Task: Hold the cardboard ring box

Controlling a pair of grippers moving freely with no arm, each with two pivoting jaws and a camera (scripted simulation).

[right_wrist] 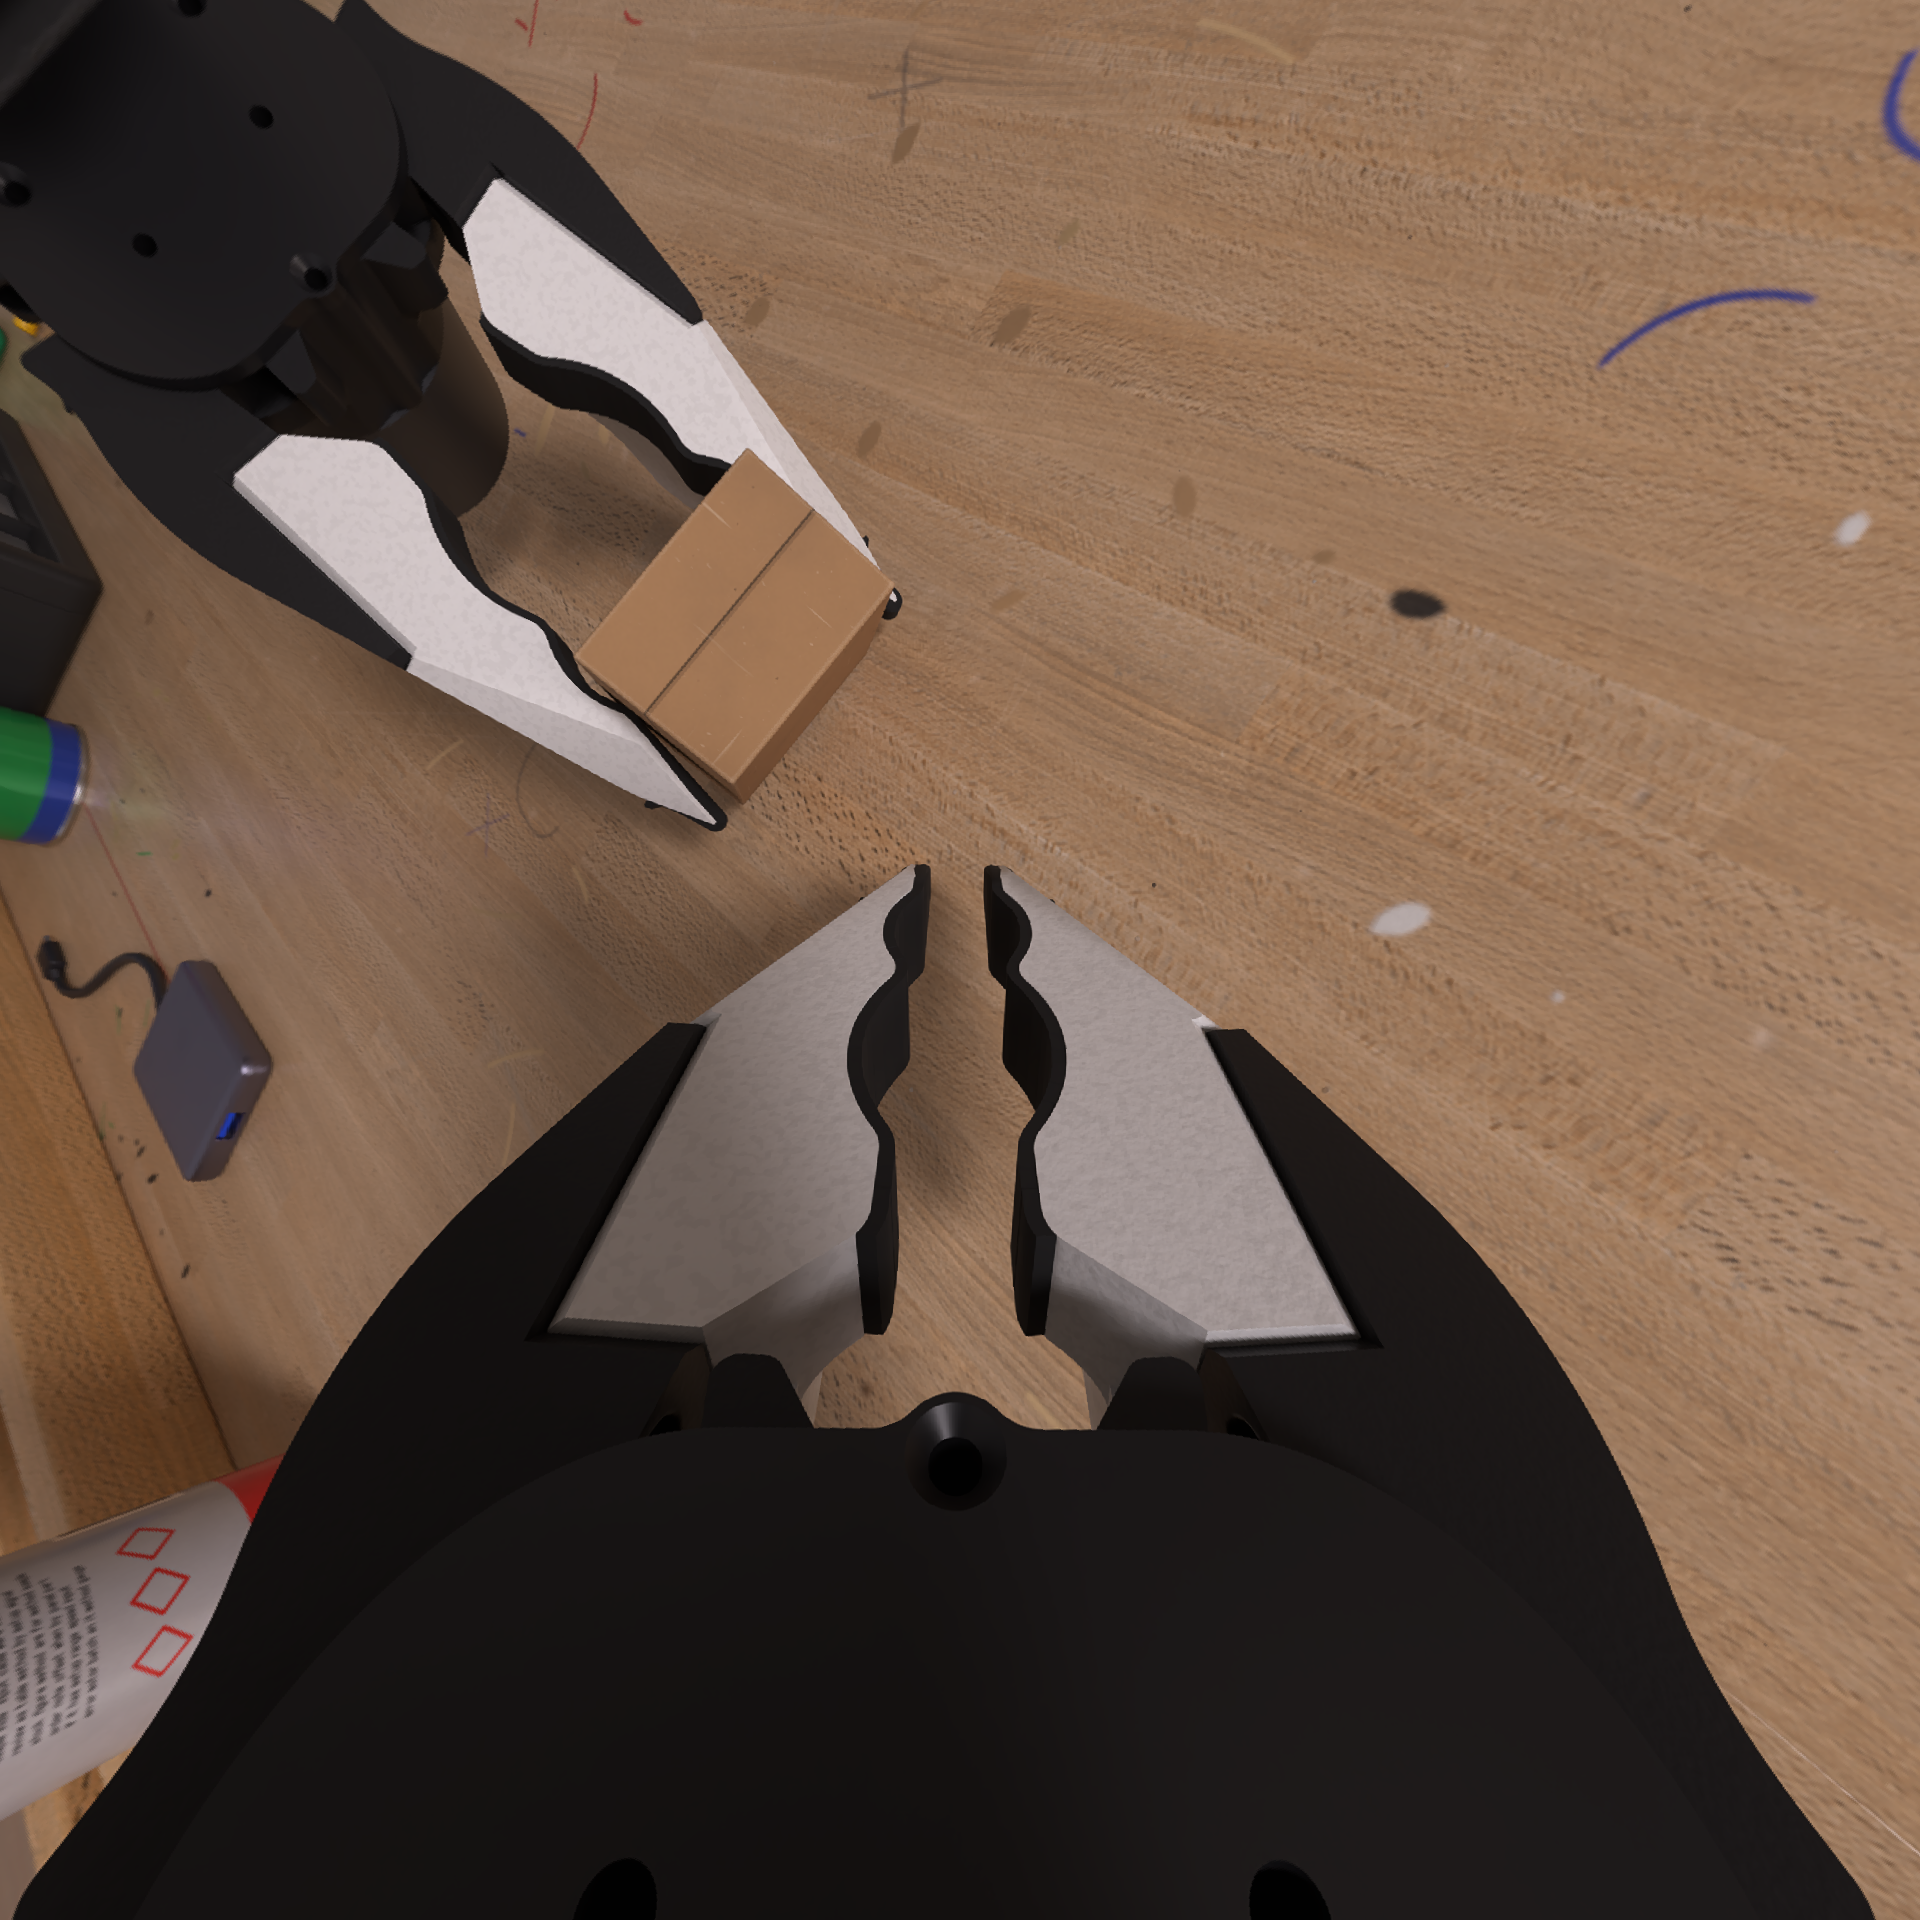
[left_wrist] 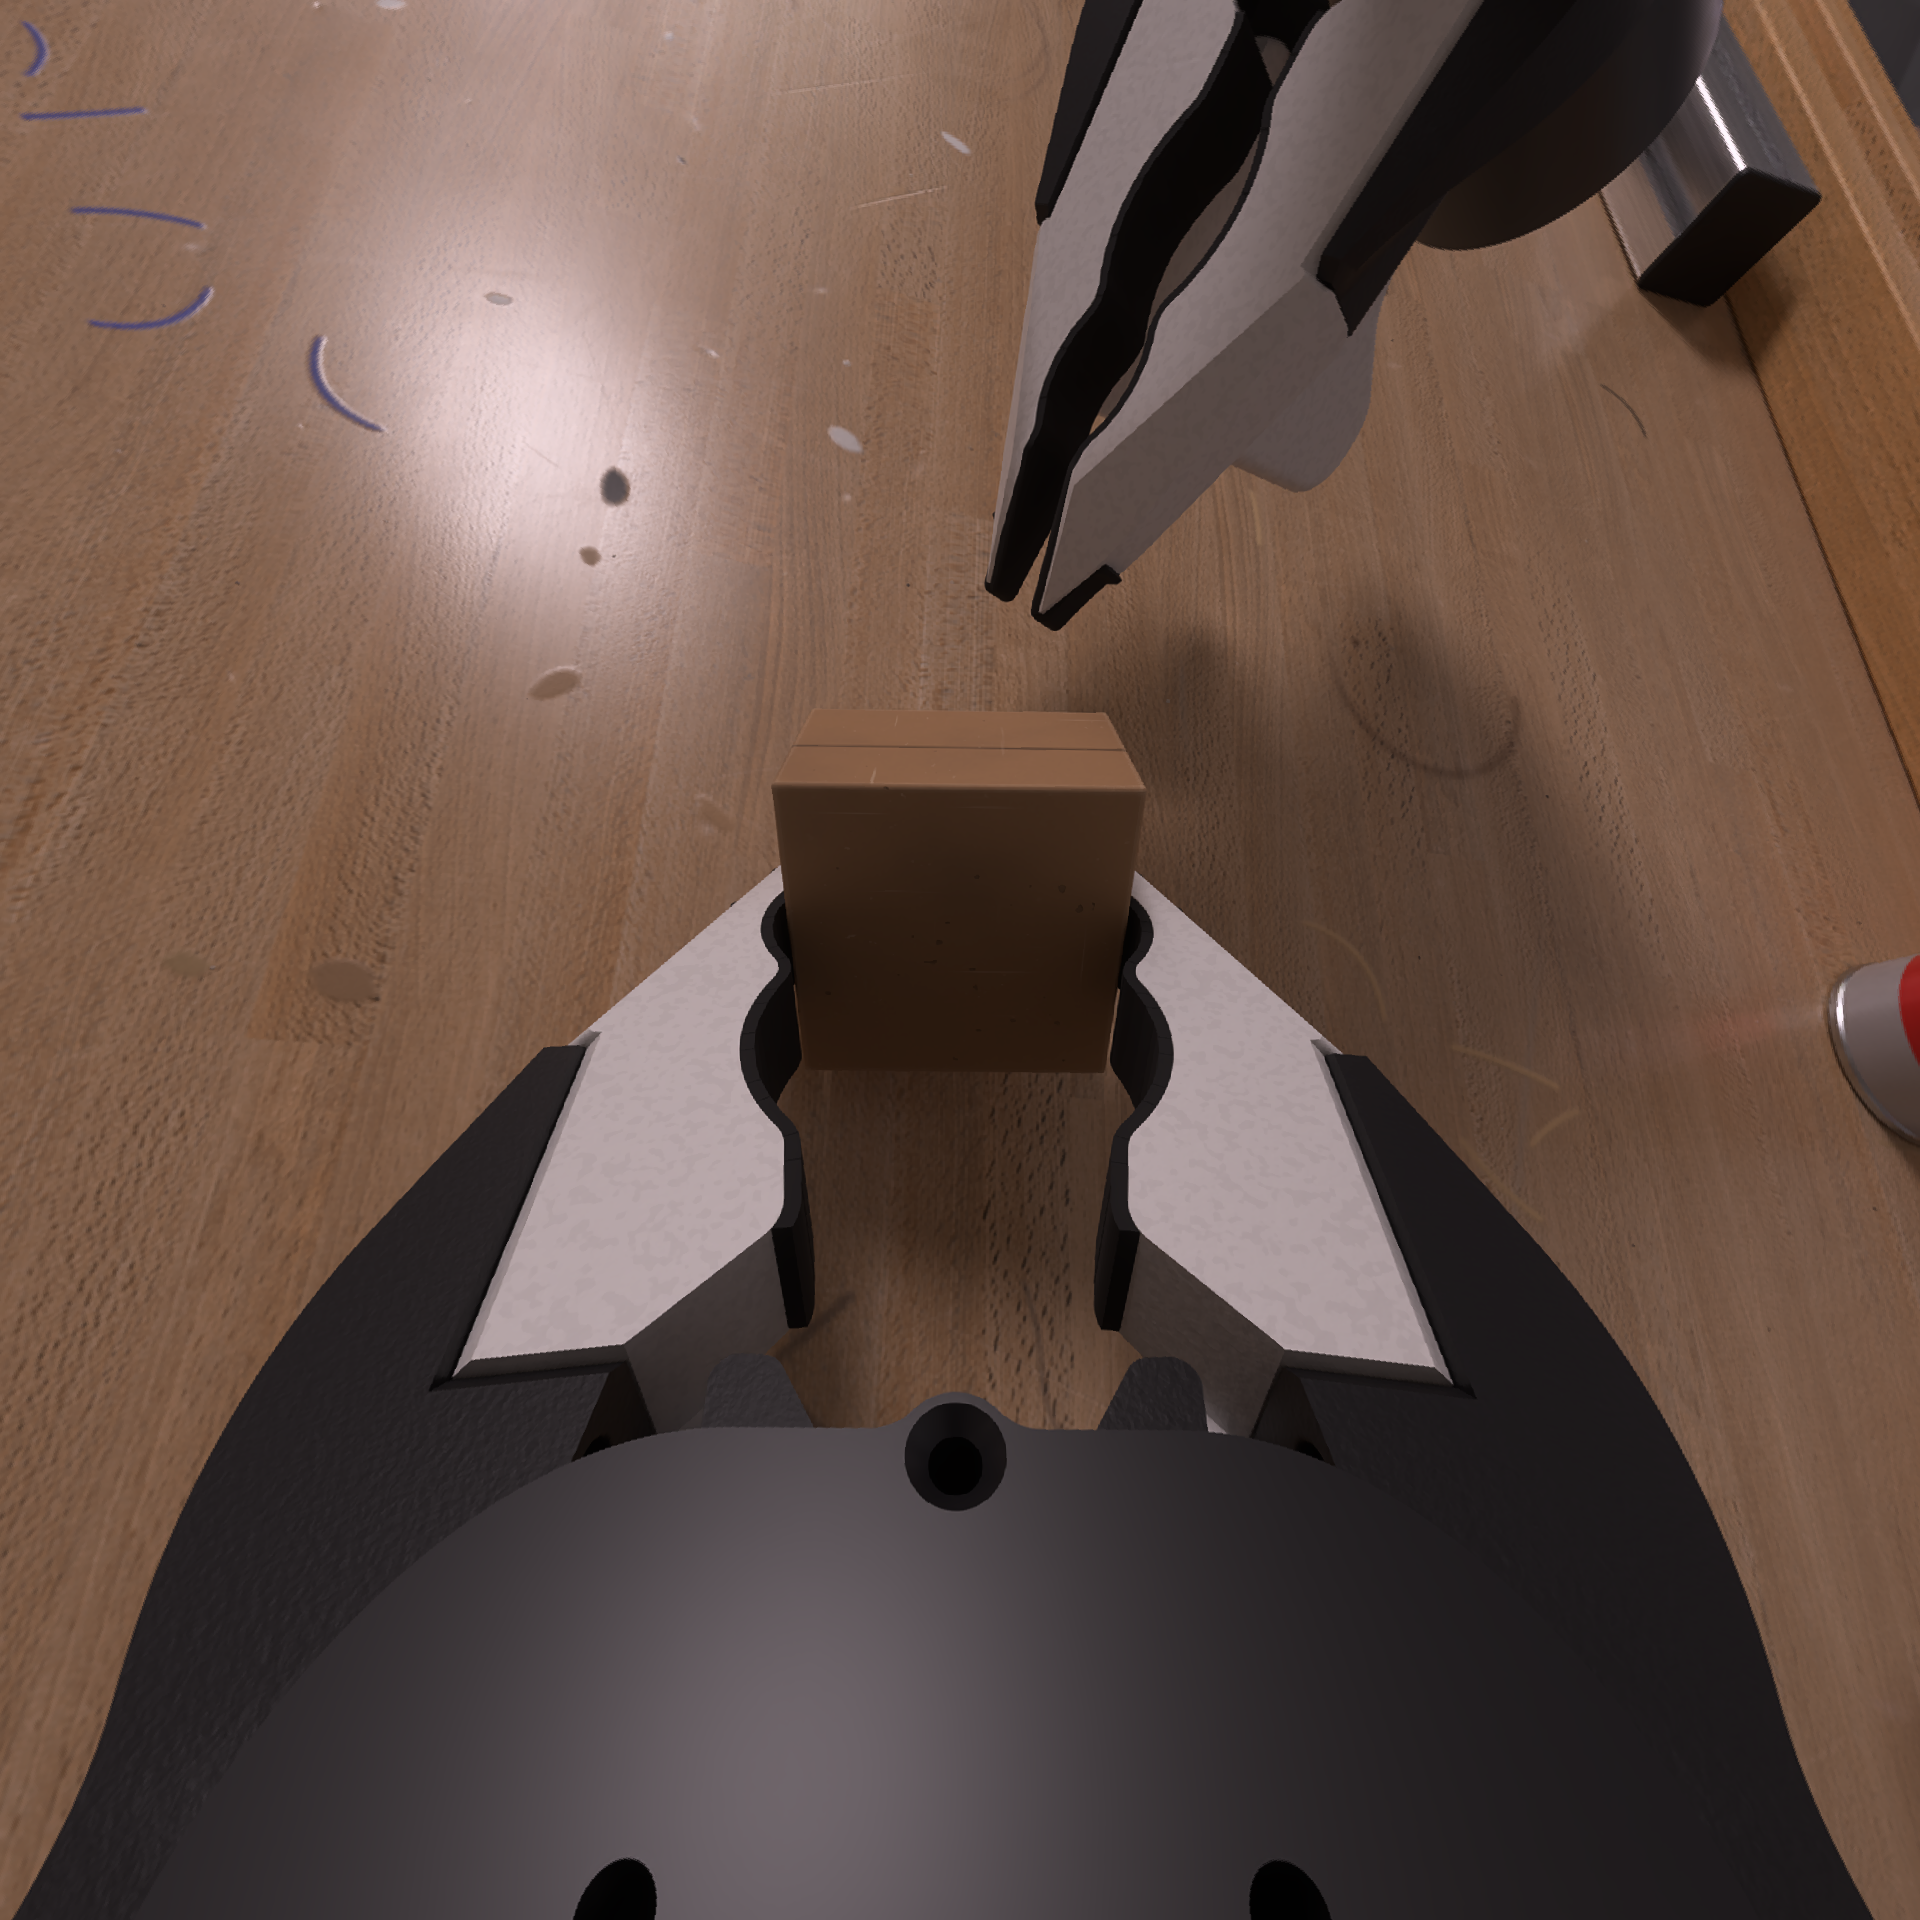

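Left wrist view shows the cardboard ring box (left_wrist: pixel 954 914) standing on the wooden surface (left_wrist: pixel 416 831) between the two fingers of the left gripper (left_wrist: pixel 956 904), whose jaws are clenched on its two side faces; the dark pads press against the brown walls, and the box's seamed top points away from the camera. From the right wrist view the same cardboard ring box (right_wrist: pixel 740 623) sits squeezed between the white fingertips of the left gripper (right_wrist: pixel 800 707), a dark seam running across its upper face.

Just beyond the box in the left wrist view hangs the right gripper (left_wrist: pixel 1023 603), tips pointing down toward the surface, near the box but apart from it. In its own view the right gripper (right_wrist: pixel 956 883) has its jaws nearly together with a narrow gap and nothing between them, over bare wood.

Further out, a grey can with a red band (left_wrist: pixel 1881 1023) lies at the right edge of the left view, and a dark block with a shiny metal bar (left_wrist: pixel 1714 197) sits at the top right by the raised wooden edge. In the right view, a green and blue can (right_wrist: pixel 36 774) lies at the left, a small grey hub with a short cable (right_wrist: pixel 203 1070) rests below it, and a white tube with red squares (right_wrist: pixel 94 1642) lies at the lower left. Blue pen strokes (right_wrist: pixel 1704 317) and pale paint flecks (right_wrist: pixel 1403 920) mark the wood. Nothing lies between the two grippers.
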